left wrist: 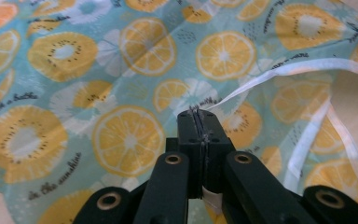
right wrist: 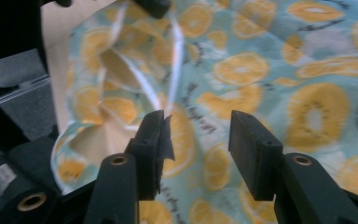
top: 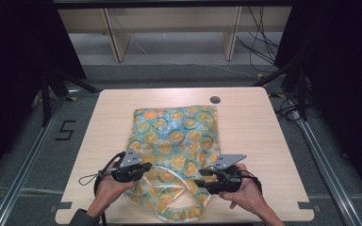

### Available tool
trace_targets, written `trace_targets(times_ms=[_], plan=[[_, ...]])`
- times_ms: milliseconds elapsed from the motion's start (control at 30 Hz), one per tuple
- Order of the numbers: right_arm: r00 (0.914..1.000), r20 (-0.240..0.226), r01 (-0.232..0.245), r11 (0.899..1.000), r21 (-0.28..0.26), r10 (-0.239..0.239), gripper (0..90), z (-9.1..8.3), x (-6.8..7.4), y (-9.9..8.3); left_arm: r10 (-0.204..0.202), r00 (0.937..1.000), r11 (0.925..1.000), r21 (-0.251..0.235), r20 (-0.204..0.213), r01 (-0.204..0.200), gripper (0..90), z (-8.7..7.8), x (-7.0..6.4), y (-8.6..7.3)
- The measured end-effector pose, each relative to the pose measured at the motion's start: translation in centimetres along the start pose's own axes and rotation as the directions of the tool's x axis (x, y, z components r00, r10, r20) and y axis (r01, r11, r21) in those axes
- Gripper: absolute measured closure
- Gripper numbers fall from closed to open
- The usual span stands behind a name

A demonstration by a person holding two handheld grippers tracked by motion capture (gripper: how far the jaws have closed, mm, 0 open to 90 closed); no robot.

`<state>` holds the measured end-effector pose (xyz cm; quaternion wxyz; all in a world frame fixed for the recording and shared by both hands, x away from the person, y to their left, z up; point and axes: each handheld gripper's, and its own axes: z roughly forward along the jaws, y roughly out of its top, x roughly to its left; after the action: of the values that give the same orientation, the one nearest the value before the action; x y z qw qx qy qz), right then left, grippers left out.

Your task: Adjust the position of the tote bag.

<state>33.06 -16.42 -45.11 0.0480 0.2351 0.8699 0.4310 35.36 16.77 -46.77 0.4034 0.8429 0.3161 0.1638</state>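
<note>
A teal cloth bag printed with orange and kiwi slices lies flat on the wooden table, its white-trimmed opening toward the near edge. My left gripper sits at the bag's near left part. In the left gripper view it is shut on the white-trimmed edge of the bag, and the hem runs off to the right. My right gripper is at the bag's near right part. In its own view it stands open just above the cloth, nothing between the jaws.
A small grey round cap is set in the table past the bag's far right corner. Bare tabletop lies to both sides of the bag. Wooden shelving legs and cables are on the floor beyond the table.
</note>
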Motion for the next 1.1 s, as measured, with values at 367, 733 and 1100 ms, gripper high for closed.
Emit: trace_targets(times_ms=[367, 733, 1100], plan=[[0.9977, -0.060, 0.034, 0.999, 0.016, -0.033, 55.0, 0.9, 2.0, 0.4, -0.015, 0.9999, 0.9997, -0.020, -0.005, 0.015, 88.8, 0.3, 1.5, 2.2], [0.9872, 0.149, 0.057, 0.998, -0.005, -0.056, 41.0, 2.6, 1.4, 2.1, -0.020, 0.9997, 0.9975, -0.068, -0.014, 0.019, 88.6, -0.2, 2.2, 4.2], [0.9743, 0.177, 0.136, 0.990, 0.032, -0.139, 69.7, 5.1, -0.8, 3.5, -0.026, 0.9988, 0.9917, -0.127, -0.043, 0.020, 88.4, -0.7, 2.6, 5.3]])
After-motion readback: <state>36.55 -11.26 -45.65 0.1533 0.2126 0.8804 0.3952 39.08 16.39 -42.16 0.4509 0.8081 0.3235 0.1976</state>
